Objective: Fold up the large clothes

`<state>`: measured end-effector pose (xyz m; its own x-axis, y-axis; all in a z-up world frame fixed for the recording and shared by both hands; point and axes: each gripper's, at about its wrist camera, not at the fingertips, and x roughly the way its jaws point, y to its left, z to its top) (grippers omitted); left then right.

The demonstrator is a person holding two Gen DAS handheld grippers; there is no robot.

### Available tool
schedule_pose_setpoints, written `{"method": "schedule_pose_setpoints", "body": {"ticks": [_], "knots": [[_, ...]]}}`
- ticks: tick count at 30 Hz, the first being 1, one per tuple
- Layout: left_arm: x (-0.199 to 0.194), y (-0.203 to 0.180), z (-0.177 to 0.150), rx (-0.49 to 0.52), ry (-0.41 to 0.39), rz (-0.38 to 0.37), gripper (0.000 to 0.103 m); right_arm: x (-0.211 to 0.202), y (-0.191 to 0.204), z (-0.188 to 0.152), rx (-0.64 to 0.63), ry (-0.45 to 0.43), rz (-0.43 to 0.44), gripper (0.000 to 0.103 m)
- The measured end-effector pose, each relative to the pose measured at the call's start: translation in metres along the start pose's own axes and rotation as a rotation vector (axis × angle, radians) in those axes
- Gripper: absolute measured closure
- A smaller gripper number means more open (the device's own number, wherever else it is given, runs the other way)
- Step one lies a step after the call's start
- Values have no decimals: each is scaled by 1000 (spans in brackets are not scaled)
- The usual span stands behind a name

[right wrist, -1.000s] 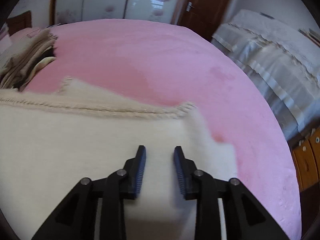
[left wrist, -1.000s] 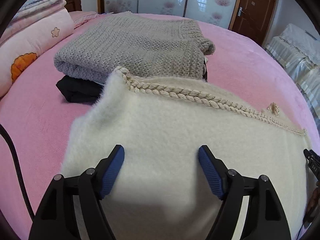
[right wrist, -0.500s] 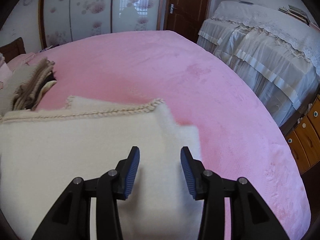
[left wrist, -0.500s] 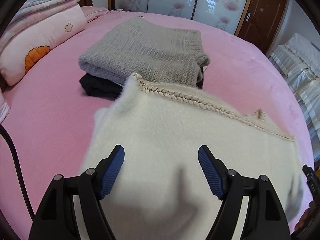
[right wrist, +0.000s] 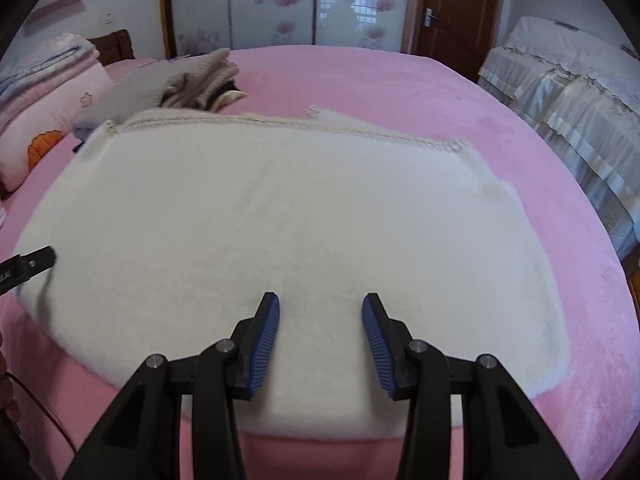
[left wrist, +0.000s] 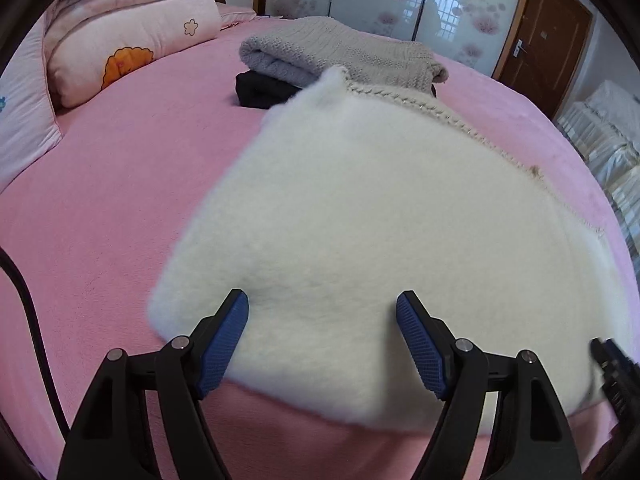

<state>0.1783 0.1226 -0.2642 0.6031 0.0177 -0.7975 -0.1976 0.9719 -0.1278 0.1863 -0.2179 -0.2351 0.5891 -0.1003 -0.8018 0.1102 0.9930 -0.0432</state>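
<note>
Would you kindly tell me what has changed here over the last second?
Both grippers drew back toward the near edge of the fluffy white folded garment. The right gripper has just been opening its jaws, nothing pinched. The left gripper stayed wide open; the grey knitted sweater stayed put.

right claw (right wrist: 320, 334): just been opening, nothing gripped | white sweater (right wrist: 280, 216): folded, flat on pink bed (right wrist: 400, 88)

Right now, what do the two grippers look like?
The left gripper and right gripper match: black angular plastic arms with silver pivot pins, each ending in two fingers with ribbed blue pads. A black cable runs beside the left one.
</note>
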Motion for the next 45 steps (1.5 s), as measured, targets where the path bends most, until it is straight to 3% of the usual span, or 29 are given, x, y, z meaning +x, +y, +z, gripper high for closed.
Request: {"method": "schedule_pose_setpoints", "body": {"ticks": [3, 7, 13, 26, 38, 45], "knots": [[-3, 5, -3, 41, -15, -6, 27, 3, -39, -11, 43, 13, -111, 56], [0, 1, -3, 76, -9, 14, 27, 5, -72, -19, 120, 41, -93, 52], [1, -1, 1, 61, 4, 39, 27, 5, -61, -16, 115, 52, -144, 50], [-20, -1, 14, 33, 114, 66, 27, -6, -67, -2, 170, 127, -85, 50], [-114, 8, 29, 8, 118, -23, 27, -83, -13, 29, 60, 101, 12, 50], [-110, 28, -8, -96, 189, -142, 27, -124, 33, 36, -7, 1, 69, 50]]}}
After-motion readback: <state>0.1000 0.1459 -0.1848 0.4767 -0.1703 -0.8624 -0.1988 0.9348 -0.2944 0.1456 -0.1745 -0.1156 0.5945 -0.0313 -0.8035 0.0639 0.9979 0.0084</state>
